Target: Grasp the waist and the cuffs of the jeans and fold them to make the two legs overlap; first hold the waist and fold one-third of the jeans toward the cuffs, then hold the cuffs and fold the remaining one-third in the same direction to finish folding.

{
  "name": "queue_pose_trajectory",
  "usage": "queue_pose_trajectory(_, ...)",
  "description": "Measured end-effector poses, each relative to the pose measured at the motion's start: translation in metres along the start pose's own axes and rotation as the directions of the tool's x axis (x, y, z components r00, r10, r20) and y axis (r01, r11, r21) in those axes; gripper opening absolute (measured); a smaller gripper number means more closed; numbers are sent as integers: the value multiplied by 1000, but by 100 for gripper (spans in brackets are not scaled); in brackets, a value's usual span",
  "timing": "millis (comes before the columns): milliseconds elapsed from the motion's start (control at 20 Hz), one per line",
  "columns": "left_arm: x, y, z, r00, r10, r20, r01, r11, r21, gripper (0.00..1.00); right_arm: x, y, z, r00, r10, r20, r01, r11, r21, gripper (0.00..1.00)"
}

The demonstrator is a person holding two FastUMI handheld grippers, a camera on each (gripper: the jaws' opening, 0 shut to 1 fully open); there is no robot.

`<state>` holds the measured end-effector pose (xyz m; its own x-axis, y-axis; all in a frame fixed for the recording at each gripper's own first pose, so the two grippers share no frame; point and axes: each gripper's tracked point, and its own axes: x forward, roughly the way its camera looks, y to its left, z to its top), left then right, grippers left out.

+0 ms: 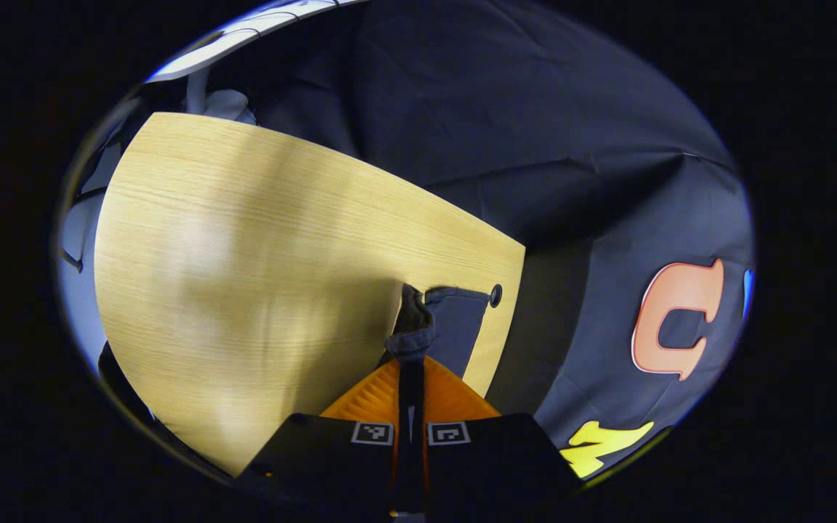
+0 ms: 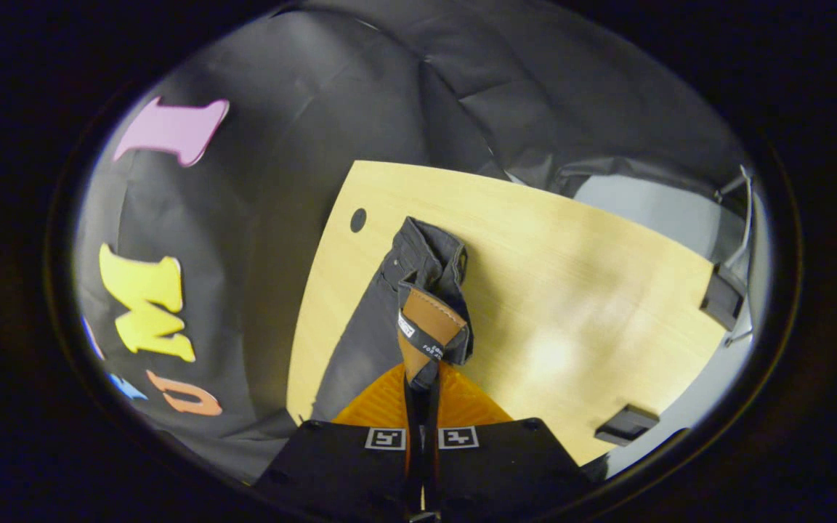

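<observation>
In the left gripper view, the left gripper (image 1: 411,356) pinches a bunched edge of the dark denim jeans (image 1: 447,327) between its closed jaws, above the light wooden table (image 1: 244,254) near a small round hole (image 1: 495,295) at the table's edge.

In the right gripper view, the right gripper (image 2: 422,374) clamps the jeans' (image 2: 418,269) waistband — at the tan leather patch (image 2: 429,327) — while the rest lies along the table (image 2: 571,290) edge.

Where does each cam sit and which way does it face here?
Left gripper view: rides the left gripper, looks down along its fingers, which pinch a fold of the jeans, at the wooden table.
Right gripper view: rides the right gripper, faces the table; its fingers clamp the jeans at the leather waist patch.
Shared: jeans, table, table's round hole.
</observation>
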<state>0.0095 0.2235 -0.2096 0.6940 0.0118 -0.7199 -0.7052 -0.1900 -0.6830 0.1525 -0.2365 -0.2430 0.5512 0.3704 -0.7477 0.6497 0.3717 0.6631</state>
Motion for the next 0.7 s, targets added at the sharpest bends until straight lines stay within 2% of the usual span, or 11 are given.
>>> queue_pose_trajectory(150,22,-23,0,1000,-6,-14,5,1000,-31,3,19,23,16,1000,13,-18,-12,999,48,2)
queue_pose_trajectory(450,67,-76,-2,1000,9,-18,-9,998,-55,3,65,86,51,1000,13,-22,-14,1000,-18,1)
queue_pose_trajectory(700,130,-102,-12,998,35,-44,-34,999,23,3,109,109,78,1000,9,-24,-10,1000,-25,2)
